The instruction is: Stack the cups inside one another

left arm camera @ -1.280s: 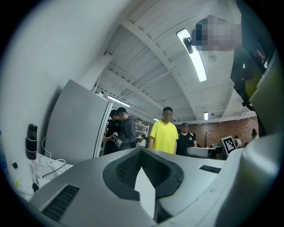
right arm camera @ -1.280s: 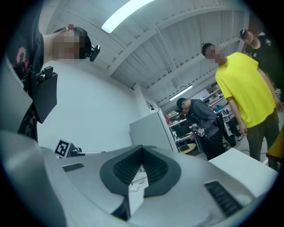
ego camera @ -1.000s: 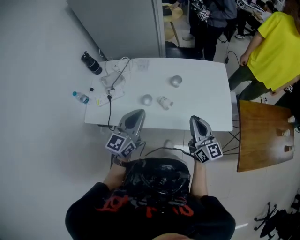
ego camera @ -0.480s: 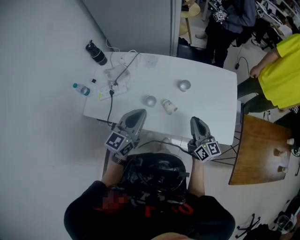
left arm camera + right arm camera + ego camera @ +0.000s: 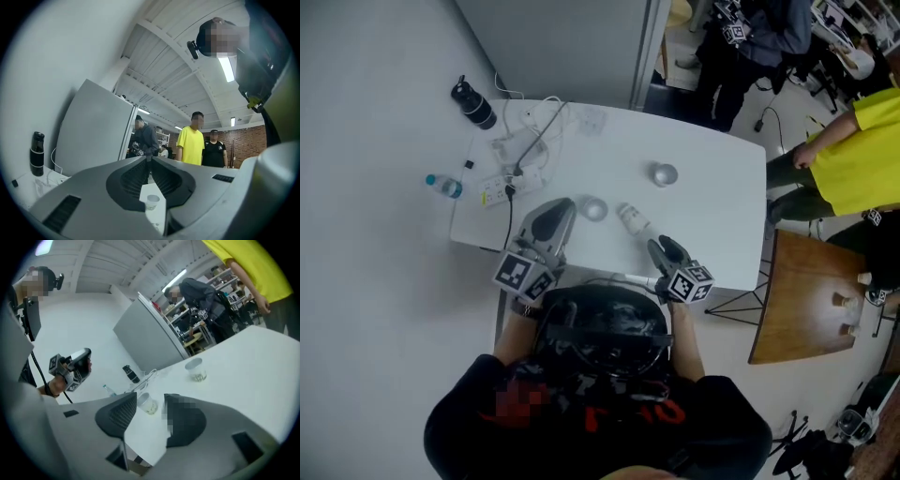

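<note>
Three small clear cups are on the white table (image 5: 712,216). One stands upright at the back (image 5: 663,173), one stands nearer at the left (image 5: 594,208), and one lies on its side (image 5: 631,218). My left gripper (image 5: 566,202) is shut, its tip just left of the near upright cup; in the left gripper view (image 5: 149,158) a cup (image 5: 153,200) shows beyond the jaws. My right gripper (image 5: 658,244) points at the lying cup from the front. Its jaws have just been opening and stand apart with nothing between them (image 5: 150,397); a cup (image 5: 148,404) lies beyond the tips.
A black bottle (image 5: 474,105), a water bottle (image 5: 443,186) and a power strip with cables (image 5: 508,184) crowd the table's left end. A wooden table (image 5: 806,300) stands at the right. People stand beyond the far edge, one in yellow (image 5: 862,150). A grey partition (image 5: 572,47) rises behind.
Both grippers have moved forward over the table's near edge. The right one has dropped and turned left toward the lying cup, and its jaws have parted. The left one has neared the upright cup.
</note>
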Tool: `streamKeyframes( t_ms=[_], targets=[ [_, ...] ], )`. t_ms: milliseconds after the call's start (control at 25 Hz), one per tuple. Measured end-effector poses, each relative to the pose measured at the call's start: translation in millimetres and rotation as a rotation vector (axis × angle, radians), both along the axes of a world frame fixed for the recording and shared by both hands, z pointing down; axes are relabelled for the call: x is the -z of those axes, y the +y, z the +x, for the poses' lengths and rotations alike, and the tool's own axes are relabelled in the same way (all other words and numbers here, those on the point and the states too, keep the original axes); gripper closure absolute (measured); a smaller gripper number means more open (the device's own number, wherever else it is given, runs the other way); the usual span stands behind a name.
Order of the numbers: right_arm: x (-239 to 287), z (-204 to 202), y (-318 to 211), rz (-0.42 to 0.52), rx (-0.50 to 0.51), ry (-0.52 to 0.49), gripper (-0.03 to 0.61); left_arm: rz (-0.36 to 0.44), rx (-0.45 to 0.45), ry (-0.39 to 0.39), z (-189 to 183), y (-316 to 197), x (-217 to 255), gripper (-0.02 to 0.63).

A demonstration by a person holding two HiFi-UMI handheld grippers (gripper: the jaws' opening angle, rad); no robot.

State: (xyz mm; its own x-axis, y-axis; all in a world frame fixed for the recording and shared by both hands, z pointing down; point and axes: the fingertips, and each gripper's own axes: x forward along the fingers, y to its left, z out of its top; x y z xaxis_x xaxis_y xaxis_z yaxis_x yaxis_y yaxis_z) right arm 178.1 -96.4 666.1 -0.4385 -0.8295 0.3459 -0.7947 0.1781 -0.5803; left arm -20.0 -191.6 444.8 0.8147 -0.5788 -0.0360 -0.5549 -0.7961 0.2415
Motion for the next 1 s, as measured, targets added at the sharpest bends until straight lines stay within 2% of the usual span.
streamKeyframes(
  t_ms=[80,160,240,280,400,440,480,520,680,800,920,1000],
  targets=[
    [-27.7,-6.3,-3.1,-0.065,0.008,0.033,0.387,-0.008,0.008,0.002,-5.8,-7.3,-3.2,0.58],
    [-51.1,-10.2,-3.6,-0.119,0.059,0.189,0.316,-0.025,0.015,0.001,-10.1,-11.0,-7.4,0.58],
    [-64.8,-13.7,-11.1,-0.16,0.152,0.379,0.248,-0.039,0.024,0.002,-14.5,-15.0,-11.2,0.58],
    [-69.4,-15.1,-18.9,-0.182,0.193,0.439,0.211,-0.044,0.028,0.004,-16.8,-17.2,-12.9,0.58],
    [-92.4,-16.4,-42.1,-0.258,0.232,0.494,0.113,-0.057,0.046,0.01,-25.4,-22.3,-17.2,0.58],
    [-102.7,-17.6,-46.0,-0.266,0.228,0.493,0.11,-0.061,0.055,0.012,-29.4,-22.9,-18.2,0.58],
    [-112.9,-20.1,-47.6,-0.26,0.229,0.492,0.055,-0.065,0.064,0.014,-34.1,-23.0,-18.8,0.58],
    [-122.6,-22.7,-47.7,-0.248,0.238,0.503,0.035,-0.067,0.073,0.016,-39.3,-23.2,-19.2,0.58],
    [-160.8,-22.5,-51.1,-0.231,0.282,0.59,0.035,-0.078,0.105,-0.006,-60.6,-25.0,-25.3,0.58],
    [-169.4,-21.7,-53.0,-0.228,0.303,0.641,0.038,-0.081,0.118,-0.02,-66.3,-25.4,-25.4,0.58],
    [-161.4,-19.6,-56.5,-0.188,0.285,0.703,0.179,-0.081,0.128,-0.026,-69.4,-27.9,-23.7,0.58],
    [-148.0,-20.3,-58.3,-0.159,0.287,0.728,0.179,-0.078,0.125,-0.023,-67.5,-28.7,-23.0,0.58]
  ],
)
